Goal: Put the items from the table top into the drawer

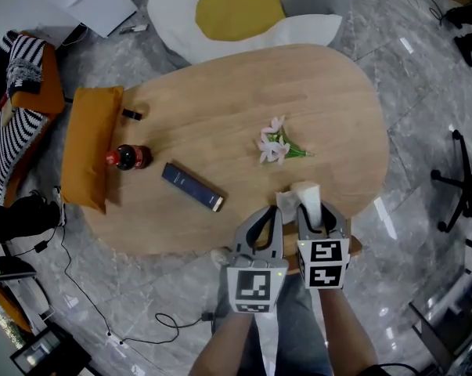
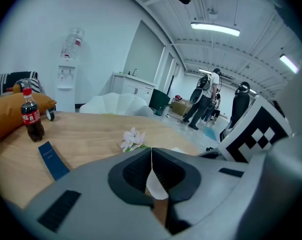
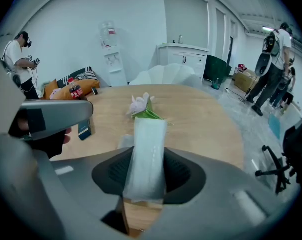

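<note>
White packet sits pinched in the right gripper, pads on both its sides, over the near edge of the table; its lower end is hidden by the jaws. Left gripper is just beside it, jaws pressed together on a thin white flap at the seam. Can't tell what the flap is. Table's near edge is covered by both grippers. Pink flowers lie near that edge. Dark blue box is left of centre and a cola bottle is by the table's left end, touching an orange cushion. Small black item there is too small to identify.
</note>
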`<state>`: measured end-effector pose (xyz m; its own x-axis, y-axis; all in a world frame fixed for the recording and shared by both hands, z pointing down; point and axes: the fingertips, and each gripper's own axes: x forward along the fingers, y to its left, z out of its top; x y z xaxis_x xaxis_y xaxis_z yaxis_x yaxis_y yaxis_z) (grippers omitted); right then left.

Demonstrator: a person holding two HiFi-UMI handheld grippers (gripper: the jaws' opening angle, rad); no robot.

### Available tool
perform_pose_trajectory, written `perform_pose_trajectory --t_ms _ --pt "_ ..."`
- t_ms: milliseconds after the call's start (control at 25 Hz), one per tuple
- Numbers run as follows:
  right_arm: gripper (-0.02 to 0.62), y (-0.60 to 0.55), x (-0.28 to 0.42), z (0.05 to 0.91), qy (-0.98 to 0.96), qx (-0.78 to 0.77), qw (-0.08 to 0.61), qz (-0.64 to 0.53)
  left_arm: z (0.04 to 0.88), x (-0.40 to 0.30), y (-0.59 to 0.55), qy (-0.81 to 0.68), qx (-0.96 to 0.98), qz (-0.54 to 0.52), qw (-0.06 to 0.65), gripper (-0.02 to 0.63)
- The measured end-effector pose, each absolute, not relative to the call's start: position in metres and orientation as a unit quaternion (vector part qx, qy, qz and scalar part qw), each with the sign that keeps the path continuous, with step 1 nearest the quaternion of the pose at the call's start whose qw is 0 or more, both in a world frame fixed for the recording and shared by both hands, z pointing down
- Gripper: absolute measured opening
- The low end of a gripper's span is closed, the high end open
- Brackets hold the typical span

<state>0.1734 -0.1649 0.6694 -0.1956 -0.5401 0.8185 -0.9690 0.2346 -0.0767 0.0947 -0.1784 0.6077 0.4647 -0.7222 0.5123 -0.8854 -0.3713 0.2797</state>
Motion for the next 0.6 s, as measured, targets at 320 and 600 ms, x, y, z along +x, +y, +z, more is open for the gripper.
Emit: perform_pose_trajectory --t_ms 320,600 --pt "0.144 -0.166 0.172 0.654 -0.721 0.529 0.319 0.313 0.610 0.089 -0.172 -0.501 0.808 0.156 0.269 0.012" --pt "0.143 -0.156 0.164 0.640 -0.730 0.519 0.305 0.322 0.603 0.077 -0.167 -0.509 0.805 0.161 0.261 0.012"
